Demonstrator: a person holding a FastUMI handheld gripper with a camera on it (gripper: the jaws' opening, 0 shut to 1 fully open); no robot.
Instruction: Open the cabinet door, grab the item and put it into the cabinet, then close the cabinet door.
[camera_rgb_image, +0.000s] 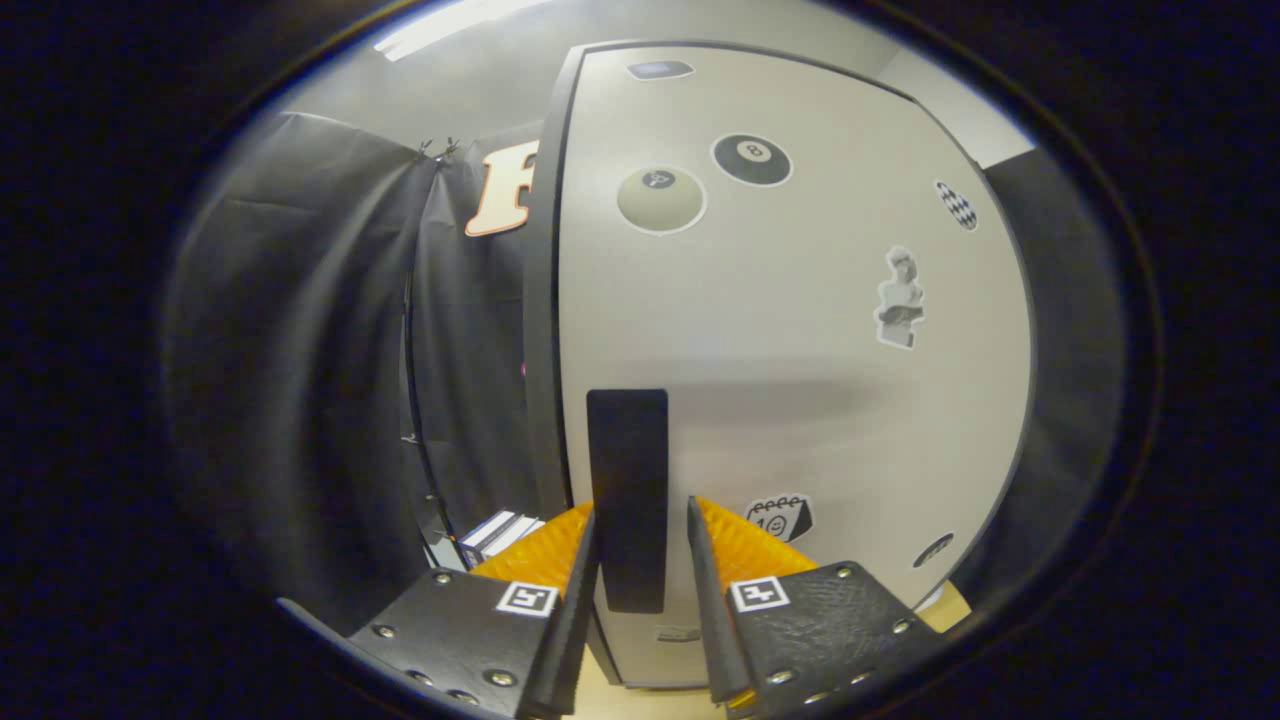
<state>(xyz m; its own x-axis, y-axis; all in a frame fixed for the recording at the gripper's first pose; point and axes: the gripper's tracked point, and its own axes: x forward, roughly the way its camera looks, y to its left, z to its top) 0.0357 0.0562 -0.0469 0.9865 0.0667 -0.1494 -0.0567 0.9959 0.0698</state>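
Cabinet door (800, 400) sits flat and closed right ahead of the gripper (640, 520), its bottom edge hidden behind the fingers (745, 545), while the dark upright handle (627, 470) stands between the parted jaws, though whether they actually touch it is hard to tell.

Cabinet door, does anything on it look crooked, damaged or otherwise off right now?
Nothing stands out. The cabinet door looks flat and undamaged, its stickers lying smooth. The black handle stands upright between the fingers of the gripper, which are spread either side of it, not visibly pressing.
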